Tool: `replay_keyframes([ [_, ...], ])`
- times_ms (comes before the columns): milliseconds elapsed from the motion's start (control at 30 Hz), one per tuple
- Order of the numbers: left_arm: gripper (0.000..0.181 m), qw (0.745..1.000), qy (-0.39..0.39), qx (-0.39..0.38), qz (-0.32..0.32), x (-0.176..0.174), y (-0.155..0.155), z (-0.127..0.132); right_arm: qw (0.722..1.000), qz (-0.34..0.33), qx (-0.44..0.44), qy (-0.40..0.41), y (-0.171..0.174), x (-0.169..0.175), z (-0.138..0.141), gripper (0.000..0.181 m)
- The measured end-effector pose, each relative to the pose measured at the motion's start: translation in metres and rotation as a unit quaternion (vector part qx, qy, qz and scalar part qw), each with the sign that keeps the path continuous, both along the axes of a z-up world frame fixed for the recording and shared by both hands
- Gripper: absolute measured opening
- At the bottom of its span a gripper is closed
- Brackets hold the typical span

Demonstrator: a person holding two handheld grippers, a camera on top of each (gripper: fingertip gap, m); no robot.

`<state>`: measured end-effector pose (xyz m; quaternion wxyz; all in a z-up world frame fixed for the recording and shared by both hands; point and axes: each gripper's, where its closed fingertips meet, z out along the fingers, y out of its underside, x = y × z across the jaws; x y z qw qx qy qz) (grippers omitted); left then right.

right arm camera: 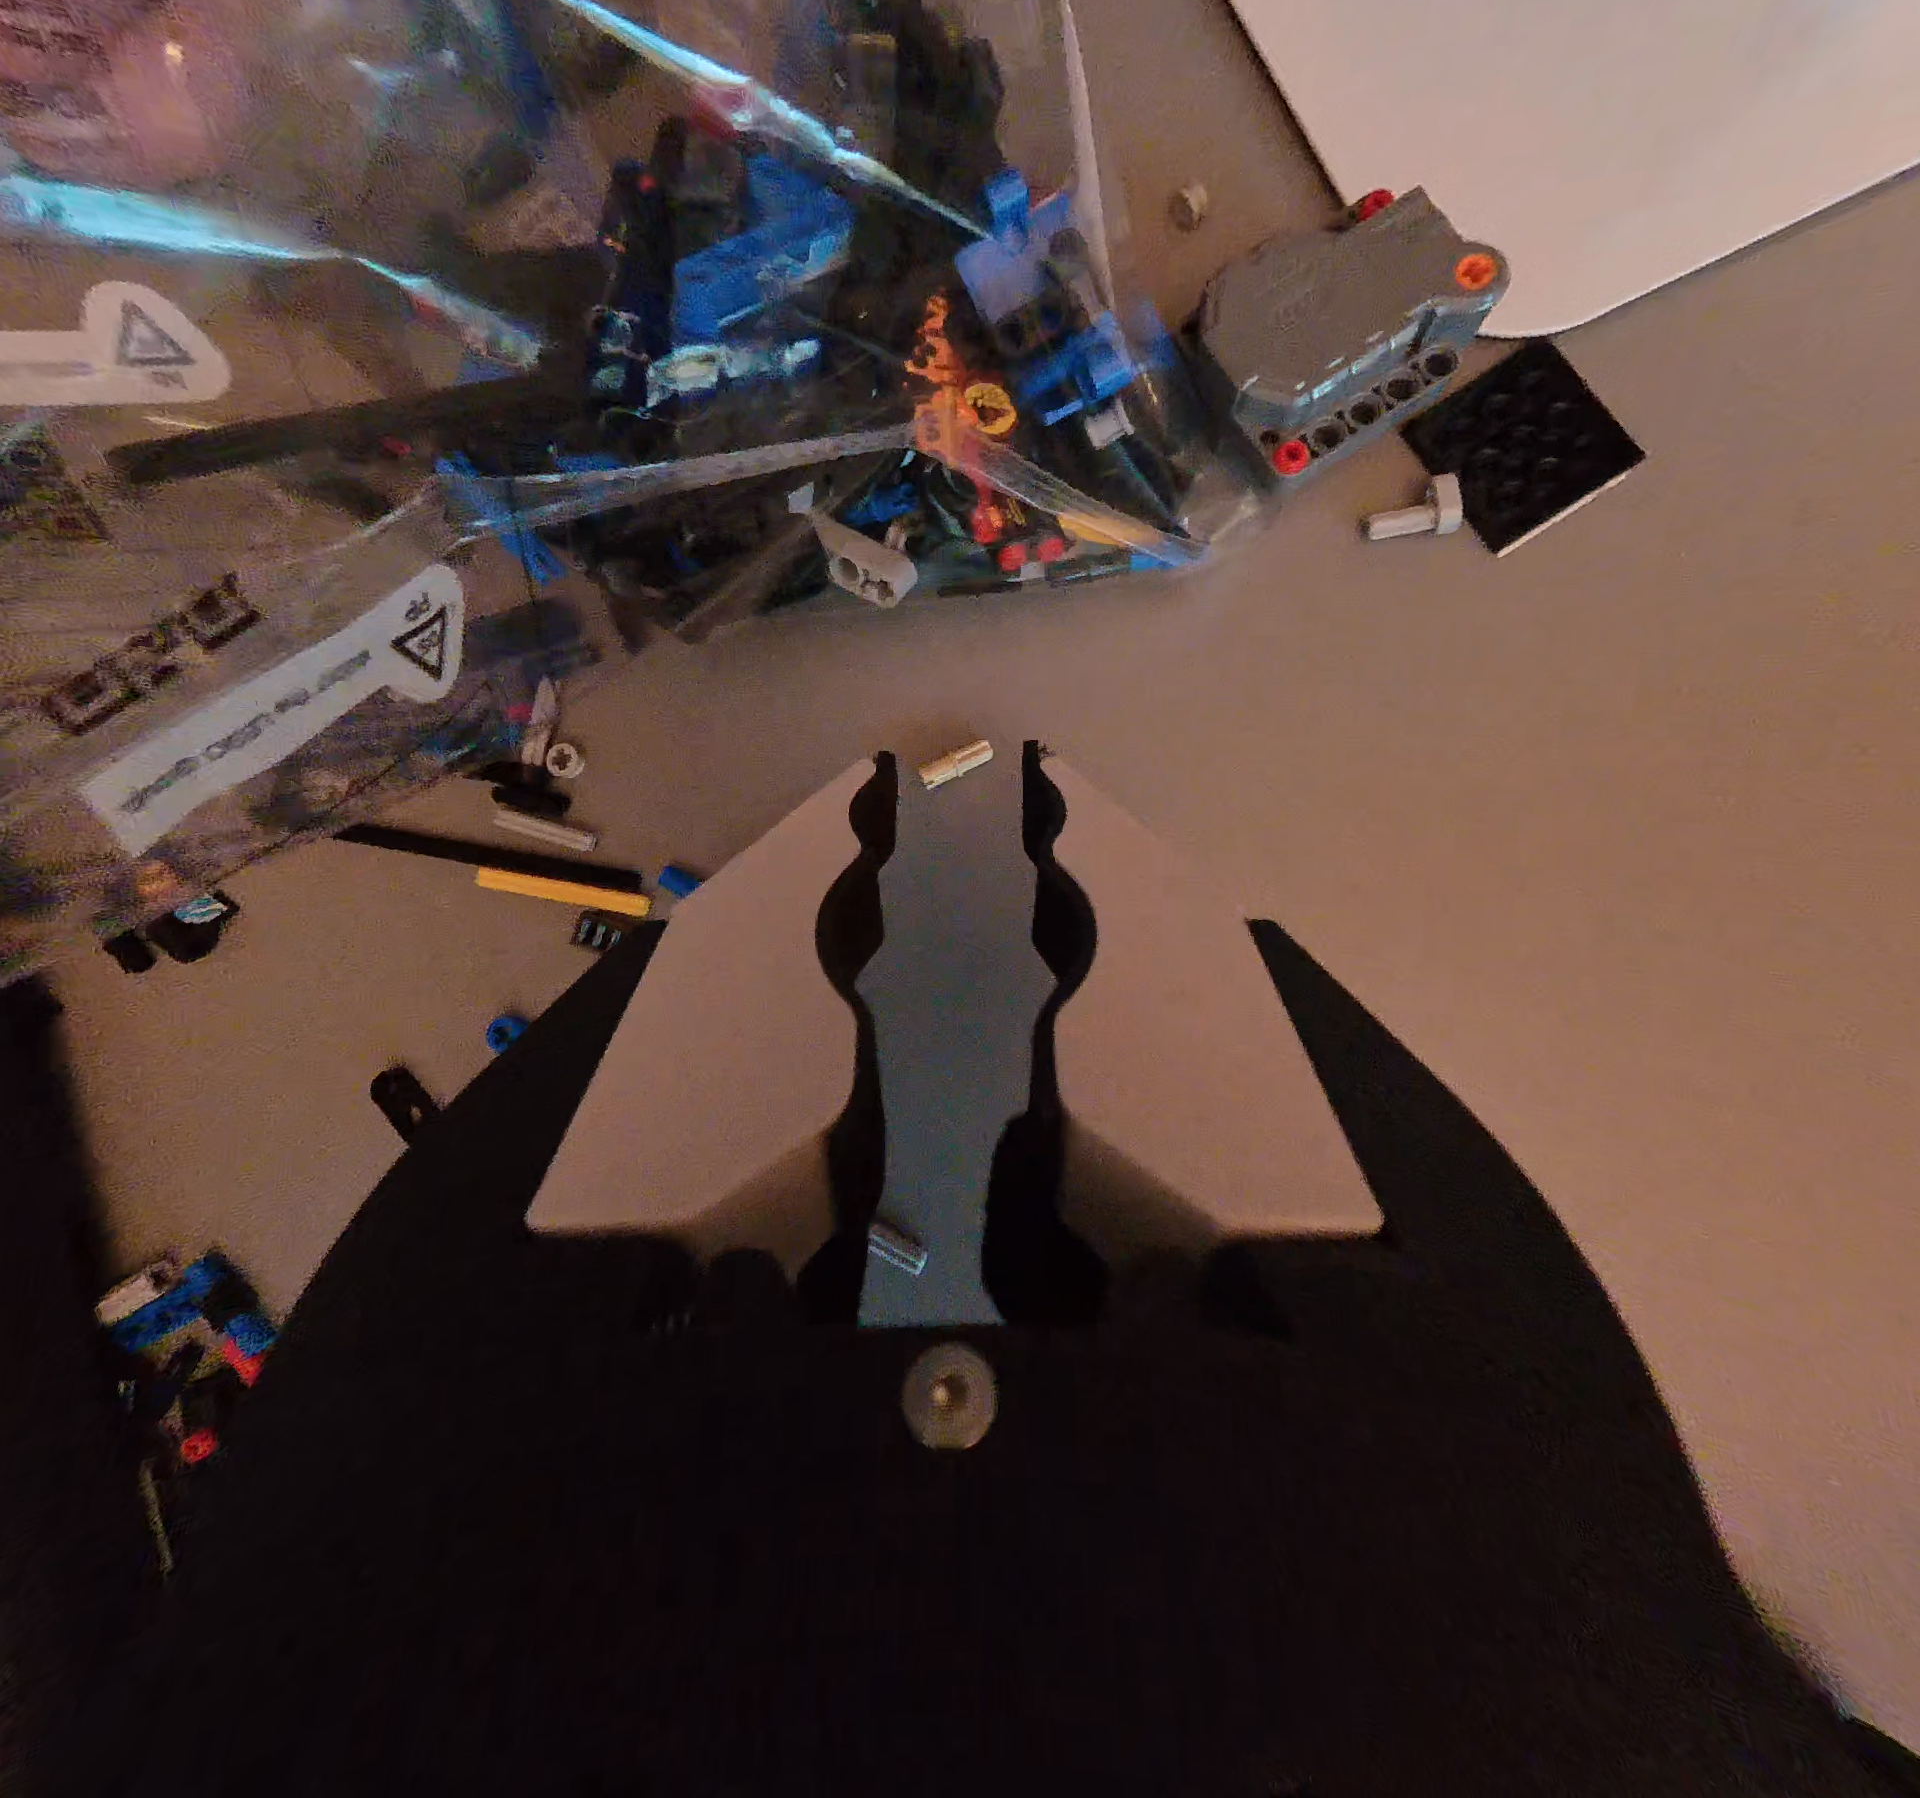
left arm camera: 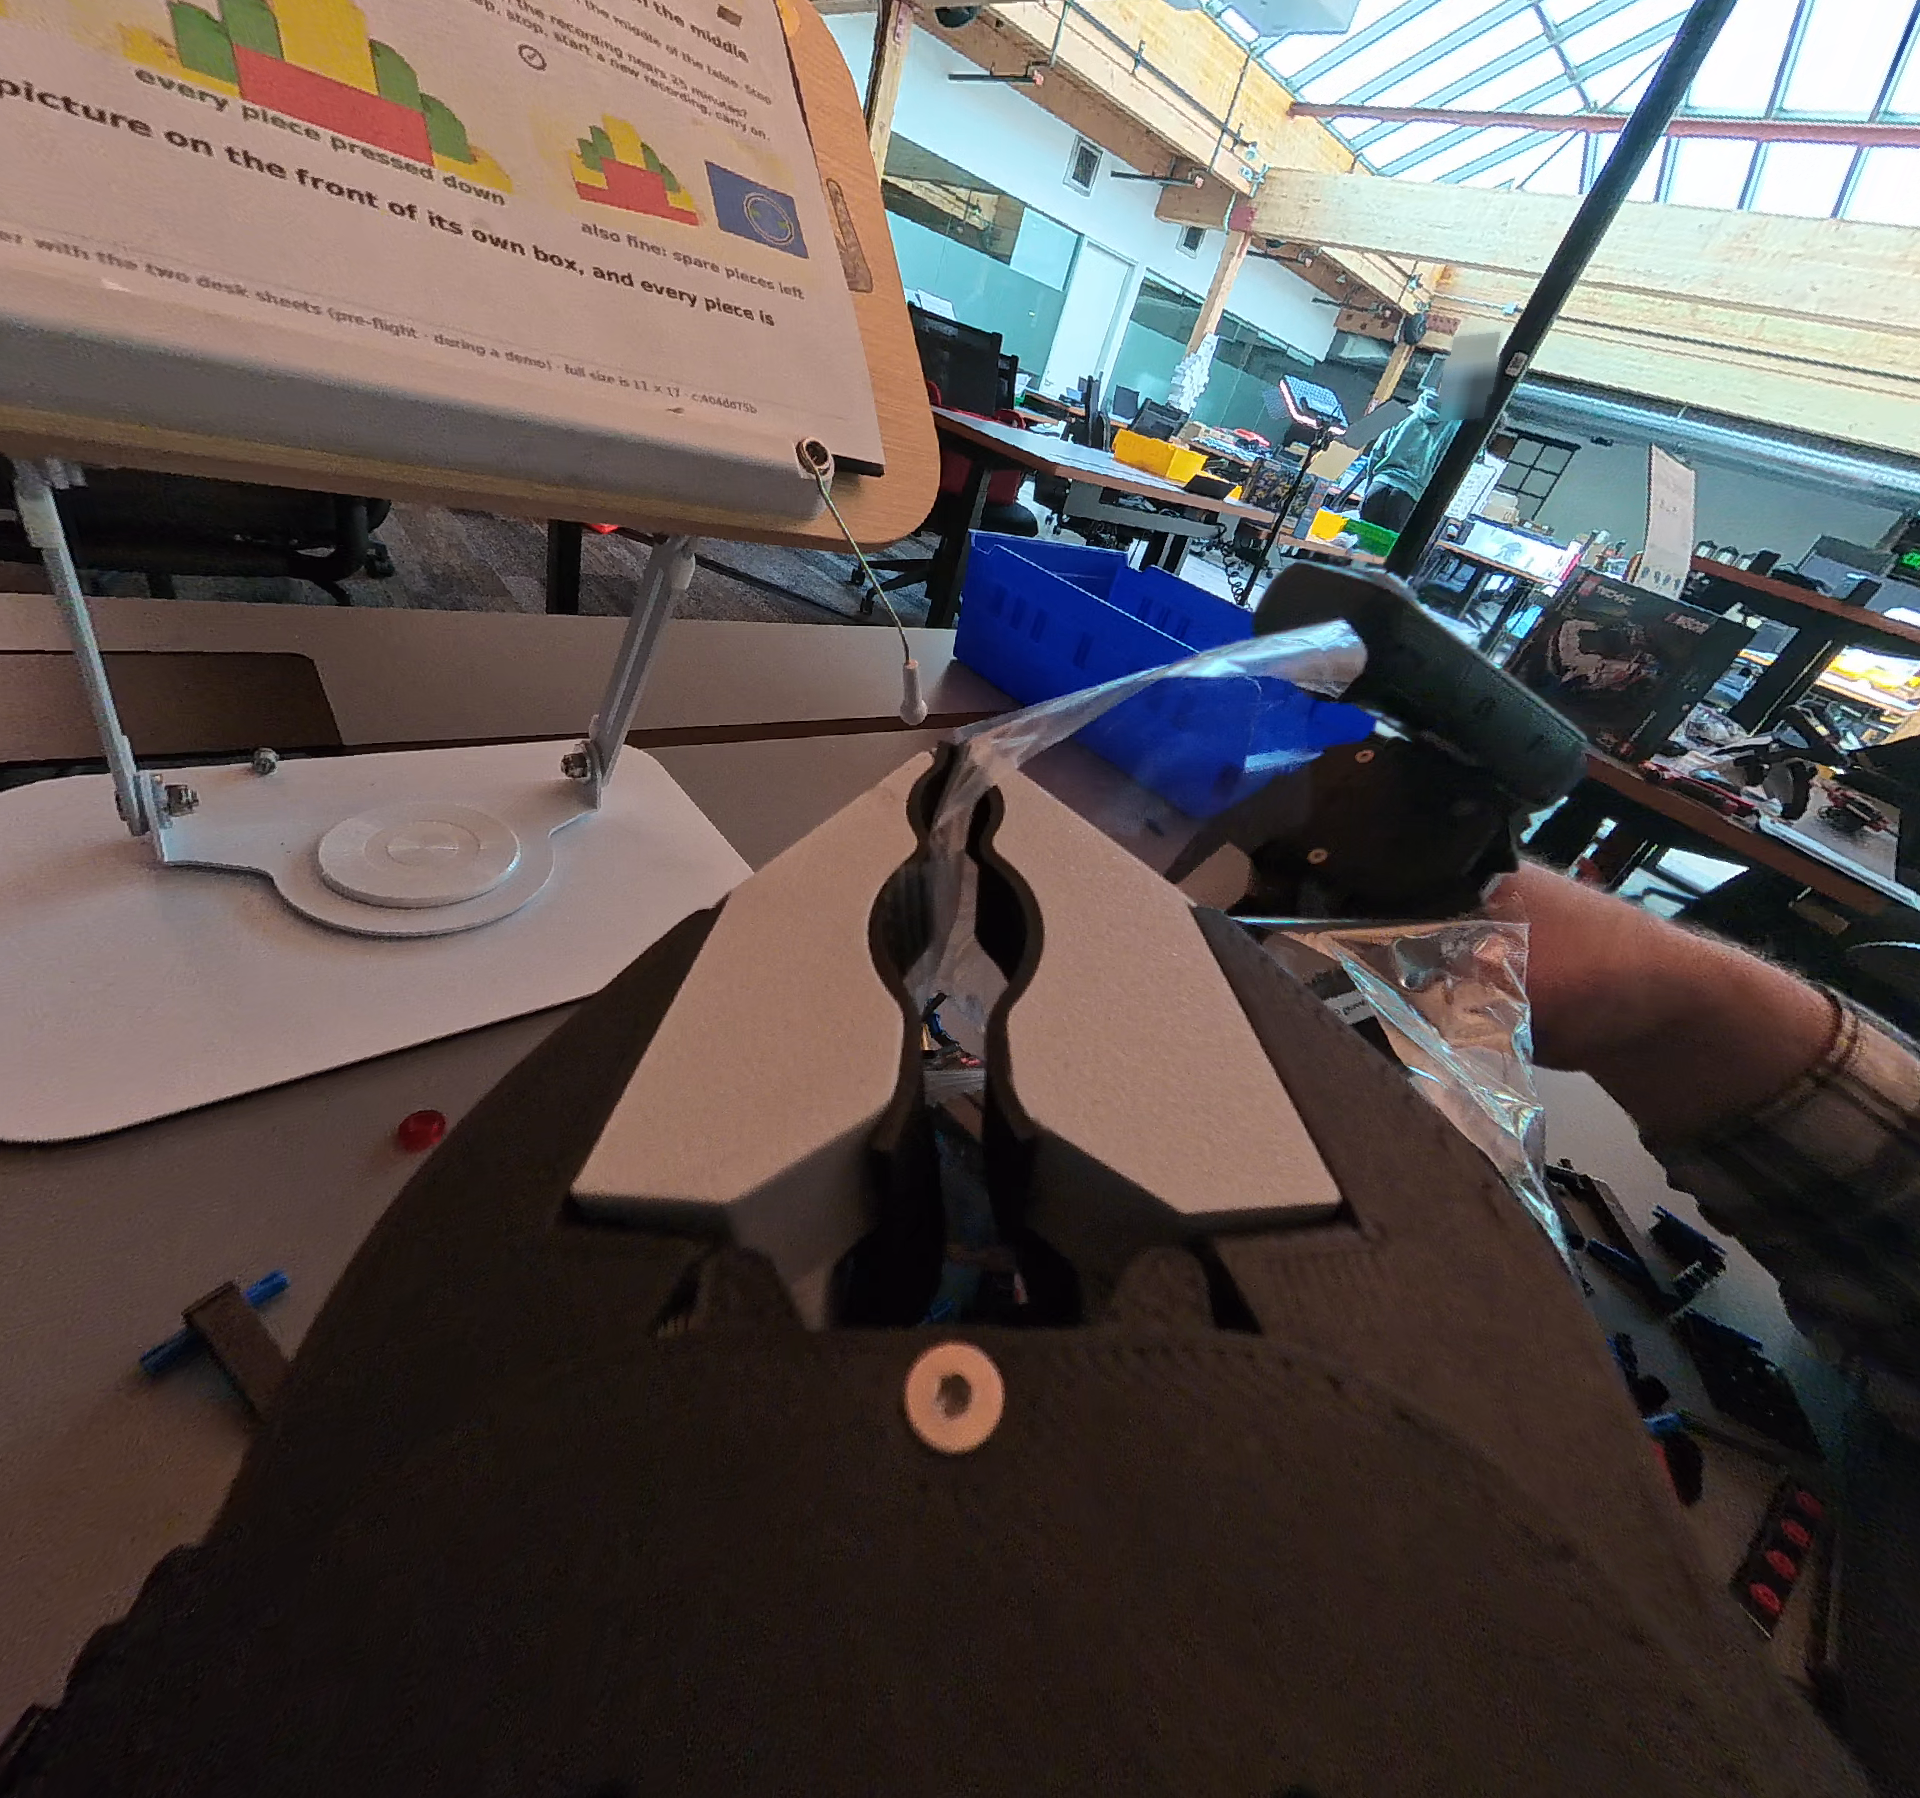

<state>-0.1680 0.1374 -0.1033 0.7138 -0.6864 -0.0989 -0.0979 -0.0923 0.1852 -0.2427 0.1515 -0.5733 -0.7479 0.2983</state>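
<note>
Clear plastic bag [left arm camera: 1091,699] pinched in left gripper [left arm camera: 951,792]

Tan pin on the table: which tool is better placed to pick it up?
Right. The right tool is open, and the pin lies just at its tips. The left tool is shut on the bag, so it is probably not free.

Left view bright w/ skylight glare; right view dim, blurry, fisheye-warped edges.

Left gripper [left arm camera: 961,792] — jaws closed together at the tips, raised and angled upward. Right gripper [right arm camera: 961,761] — jaws parted by a narrow gap, pointed downward, gripping nothing; bare forearm [left arm camera: 1662,979] behind it.
</note>
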Motion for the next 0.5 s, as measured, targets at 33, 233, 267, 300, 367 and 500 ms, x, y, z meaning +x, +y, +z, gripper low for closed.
replay_keyframes([
  [33,0.0,1.0,0.0,0.0,-0.001,0.0,0.0,0.0,1.0,-0.008,0.005,-0.008,0.001,-0.001,-0.004,0.022],
  [233,0.0,1.0,0.0,0.0,-0.002,0.001,0.0,0.0,0.999,-0.022,0.021,-0.024,0.002,-0.003,-0.014,0.018],
  [267,0.0,1.0,0.0,0.0,-0.002,0.001,0.0,0.0,0.999,-0.02,0.021,-0.027,0.0,-0.004,-0.015,0.016],
  [300,0.0,1.0,0.0,0.0,-0.002,0.001,0.0,0.0,0.999,-0.018,0.023,-0.025,0.0,-0.005,-0.016,0.011],
  [367,0.0,1.0,0.0,0.0,-0.002,0.001,0.0,0.0,0.999,-0.016,0.033,-0.026,0.0,-0.005,-0.016,0.003],
  [500,0.0,1.0,0.0,0.0,-0.002,0.001,0.0,0.0,0.999,-0.012,0.037,-0.024,0.002,-0.003,-0.016,0.002],
])
